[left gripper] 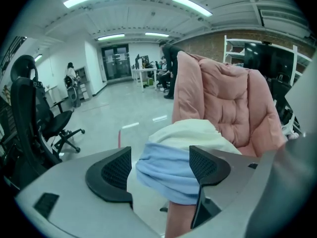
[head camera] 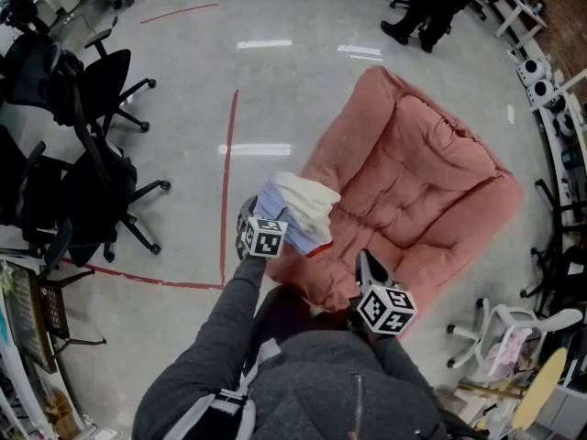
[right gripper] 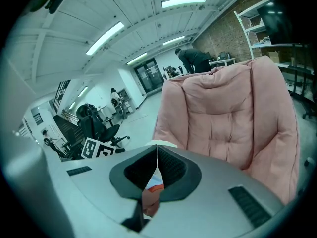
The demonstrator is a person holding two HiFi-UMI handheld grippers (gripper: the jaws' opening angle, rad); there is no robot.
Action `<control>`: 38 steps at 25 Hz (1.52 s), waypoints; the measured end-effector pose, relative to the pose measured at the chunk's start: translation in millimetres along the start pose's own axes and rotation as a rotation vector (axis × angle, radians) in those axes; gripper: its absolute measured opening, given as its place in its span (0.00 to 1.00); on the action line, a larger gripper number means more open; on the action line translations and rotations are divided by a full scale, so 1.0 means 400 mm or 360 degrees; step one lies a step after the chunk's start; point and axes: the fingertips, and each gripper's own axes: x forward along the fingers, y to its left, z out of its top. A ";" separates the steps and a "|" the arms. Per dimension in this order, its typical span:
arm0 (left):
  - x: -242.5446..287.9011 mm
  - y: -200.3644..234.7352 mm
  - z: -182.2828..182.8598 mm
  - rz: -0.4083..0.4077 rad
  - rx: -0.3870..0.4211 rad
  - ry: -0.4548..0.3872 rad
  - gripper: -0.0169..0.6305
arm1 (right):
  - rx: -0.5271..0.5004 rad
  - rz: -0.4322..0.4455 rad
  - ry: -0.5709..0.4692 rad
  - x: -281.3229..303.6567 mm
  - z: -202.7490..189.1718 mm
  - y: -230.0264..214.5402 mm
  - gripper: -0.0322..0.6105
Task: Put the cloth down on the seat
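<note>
Cloth (head camera: 295,207), blue-and-cream bundle, sits on pink seat (head camera: 431,181) at its near left corner. Left claw (left gripper: 161,166) released, jaws wide either side of cloth; one pad may brush it, hard to tell. Its tips lost under cloth from above. Right claw (right gripper: 157,170) clenched, pads meeting, over seat's near edge, partly hidden behind person's grey top (head camera: 312,388)

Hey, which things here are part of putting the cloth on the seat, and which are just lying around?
Part of the job:
- cloth, between the jaws of the open left gripper
- pink seat

Just lying about:
- black office chairs
- red floor tape
</note>
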 end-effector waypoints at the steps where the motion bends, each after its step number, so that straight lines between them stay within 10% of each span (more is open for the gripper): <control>1: -0.002 -0.004 -0.001 -0.0004 -0.0005 -0.0005 0.58 | 0.0003 -0.0003 -0.0003 0.000 0.000 0.000 0.07; 7: -0.052 -0.057 0.039 -0.0113 -0.0023 -0.0177 0.57 | 0.0024 -0.0003 -0.0022 0.005 0.000 -0.001 0.07; 11: -0.120 -0.106 0.089 -0.0238 -0.0041 -0.0303 0.32 | 0.0034 0.0012 -0.0042 0.015 0.007 0.009 0.07; 21: -0.339 -0.259 0.263 -0.0678 -0.0094 -0.0643 0.07 | 0.0042 0.0029 -0.0123 0.022 0.042 0.021 0.07; 38: -0.460 -0.390 0.332 -0.0875 0.0054 -0.0685 0.04 | -0.0059 0.0094 -0.0118 0.029 0.062 0.044 0.07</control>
